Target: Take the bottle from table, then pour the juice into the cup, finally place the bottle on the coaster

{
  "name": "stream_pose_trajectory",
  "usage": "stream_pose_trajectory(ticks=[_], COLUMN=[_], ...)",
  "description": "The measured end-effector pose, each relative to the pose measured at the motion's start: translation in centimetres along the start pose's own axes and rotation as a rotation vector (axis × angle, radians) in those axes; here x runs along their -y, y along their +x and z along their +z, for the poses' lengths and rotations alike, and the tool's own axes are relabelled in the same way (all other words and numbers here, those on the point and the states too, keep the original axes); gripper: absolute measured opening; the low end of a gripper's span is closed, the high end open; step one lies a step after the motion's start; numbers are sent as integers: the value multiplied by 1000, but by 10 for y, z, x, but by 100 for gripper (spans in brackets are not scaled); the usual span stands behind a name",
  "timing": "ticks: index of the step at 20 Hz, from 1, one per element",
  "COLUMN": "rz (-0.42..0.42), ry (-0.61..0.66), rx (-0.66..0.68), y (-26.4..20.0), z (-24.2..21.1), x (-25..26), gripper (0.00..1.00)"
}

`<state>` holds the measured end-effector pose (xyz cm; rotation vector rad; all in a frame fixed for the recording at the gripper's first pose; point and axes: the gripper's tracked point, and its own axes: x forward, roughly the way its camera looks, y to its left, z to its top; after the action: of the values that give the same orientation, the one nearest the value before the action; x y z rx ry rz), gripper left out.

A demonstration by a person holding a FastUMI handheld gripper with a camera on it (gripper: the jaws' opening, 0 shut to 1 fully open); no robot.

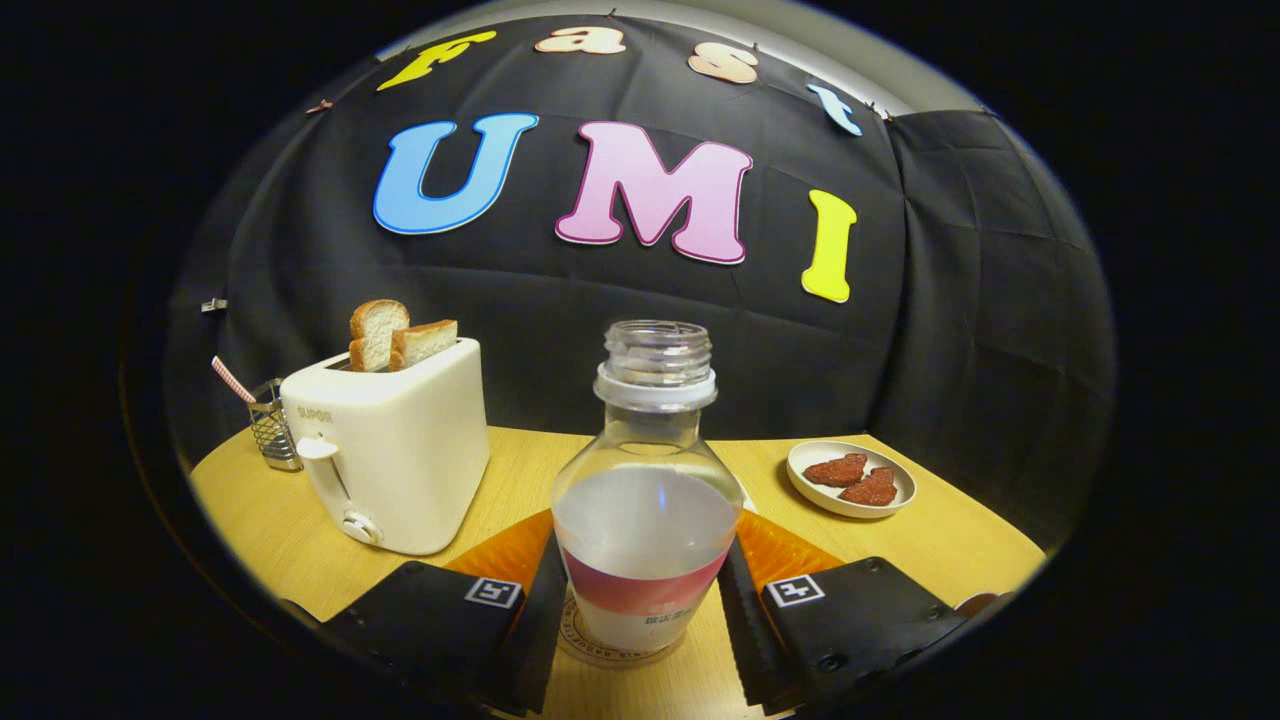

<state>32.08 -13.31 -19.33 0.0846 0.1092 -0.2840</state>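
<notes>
Here, round light-wood table [950, 545] bears all items. Cream two-slot toaster [395, 450], two bread slices [398, 335] up top, stands left. Clear uncapped plastic bottle w/ red label [645, 500], part-filled w/ whitish juice, sits upright on round coaster [610, 650], between gripper [640, 615] fingers; whether they touch it can't be told. Small white plate w/ two red pieces [850, 478] lies beyond, right. Wire-mesh holder w/ striped straw [270, 420] stands behind toaster.

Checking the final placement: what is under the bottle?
The bottle, between the gripper fingers, stands on a round coaster; only the coaster's rim shows, its middle covered.
</notes>
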Motion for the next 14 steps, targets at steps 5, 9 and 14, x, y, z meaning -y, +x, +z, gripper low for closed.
stream_pose_trajectory(ticks=[5, 9, 14], rz=[6, 10, 6], ry=[-1, 28, 0], rx=[-33, -40, -58], y=[7, 10, 3], z=[-17, -20, -22], x=[-6, -3, -2], gripper=[74, 76, 93])
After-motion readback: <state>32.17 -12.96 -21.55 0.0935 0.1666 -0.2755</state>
